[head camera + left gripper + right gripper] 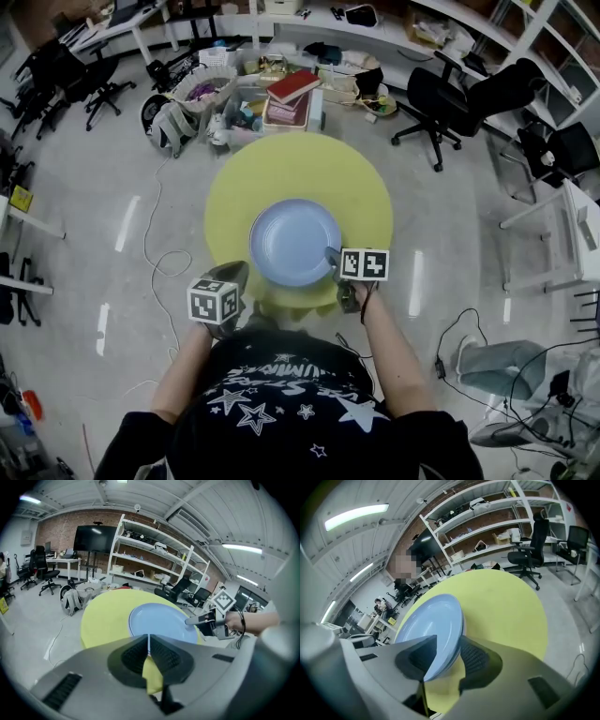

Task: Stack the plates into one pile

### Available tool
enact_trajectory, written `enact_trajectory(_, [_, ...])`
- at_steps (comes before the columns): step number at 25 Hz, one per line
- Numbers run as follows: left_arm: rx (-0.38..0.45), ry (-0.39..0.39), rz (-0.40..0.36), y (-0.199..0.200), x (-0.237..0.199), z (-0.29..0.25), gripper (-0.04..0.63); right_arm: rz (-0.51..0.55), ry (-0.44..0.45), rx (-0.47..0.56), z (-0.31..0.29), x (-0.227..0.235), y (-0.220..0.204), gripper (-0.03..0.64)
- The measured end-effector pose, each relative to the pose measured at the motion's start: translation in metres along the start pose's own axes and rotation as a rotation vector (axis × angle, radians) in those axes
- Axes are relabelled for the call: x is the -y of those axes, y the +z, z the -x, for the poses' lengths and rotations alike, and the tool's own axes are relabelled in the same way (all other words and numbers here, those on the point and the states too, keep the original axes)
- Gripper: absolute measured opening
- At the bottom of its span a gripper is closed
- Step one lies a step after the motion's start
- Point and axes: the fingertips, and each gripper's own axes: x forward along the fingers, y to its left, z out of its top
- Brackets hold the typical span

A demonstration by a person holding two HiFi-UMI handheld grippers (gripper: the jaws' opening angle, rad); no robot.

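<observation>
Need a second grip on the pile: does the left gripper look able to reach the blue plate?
Likely yes: only bare yellow table lies between the left gripper and the plate; the right gripper sits farther along the rim.

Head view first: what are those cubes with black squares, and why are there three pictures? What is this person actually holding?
No robot here: a person holds a gripper tool in each hand, and the marked cubes are part of those tools. The head view comes from a camera on the person's head, looking down. The other two come from cameras riding on each gripper, looking along its jaws. On the round yellow table sits a pile of light blue plates. The right gripper has its jaws apart with the pile's rim between them, not clamped. The left gripper has its jaws together, empty, near the table's edge.
</observation>
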Motion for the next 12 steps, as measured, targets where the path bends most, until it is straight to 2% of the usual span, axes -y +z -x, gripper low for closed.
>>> enact_trajectory(2, [0.001,0.006,-0.005,-0.002,0.005,0.003,0.025,0.010,0.010,0.009,0.005,0.000,-0.002,0.164])
enact_trajectory(8, [0.002,0.043,0.017,-0.024,0.019,0.018,0.025,0.022,0.024,0.093,0.030,0.004,-0.009,0.163])
enact_trajectory(12, [0.007,0.074,0.063,-0.044,0.027,0.030,0.025,0.029,0.040,0.154,0.042,0.011,-0.015,0.161])
